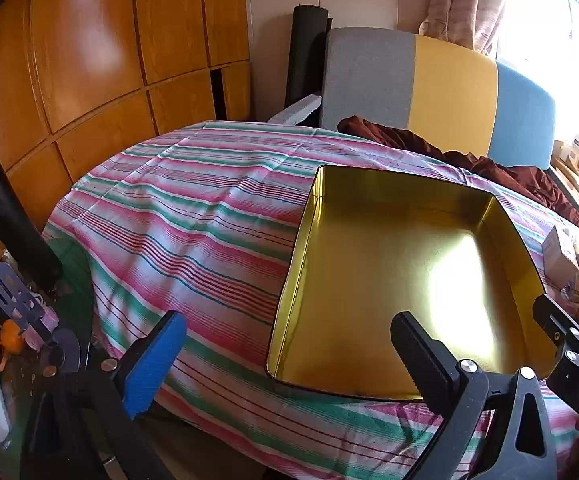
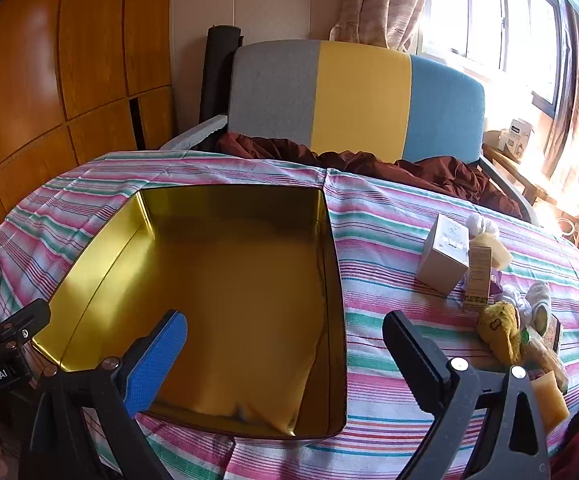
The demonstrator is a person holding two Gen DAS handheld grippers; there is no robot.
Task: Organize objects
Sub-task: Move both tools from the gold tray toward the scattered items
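Note:
An empty gold tin box point(image 1: 389, 280) point(image 2: 225, 300) lies open on the striped tablecloth. My left gripper point(image 1: 289, 344) hovers open over its near left corner with nothing between the fingers. My right gripper point(image 2: 285, 344) stands open over the box's near right wall, also empty. To the right of the box lie a small white carton point(image 2: 445, 260) point(image 1: 561, 256), a slim tan carton point(image 2: 478, 280), a yellow plush toy point(image 2: 499, 332), white socks point(image 2: 537, 300) and yellow sponge pieces point(image 2: 549, 396). The right gripper's fingers point(image 1: 561, 328) show at the edge of the left wrist view.
A grey, yellow and blue chair point(image 2: 361, 96) with a maroon cloth point(image 2: 409, 168) stands behind the table. Wooden cabinets point(image 1: 89, 72) fill the left. Beyond the table's left edge lies clutter with oranges point(image 1: 9, 336) and a black cylinder point(image 1: 13, 232). A window point(image 2: 509, 20) is at right.

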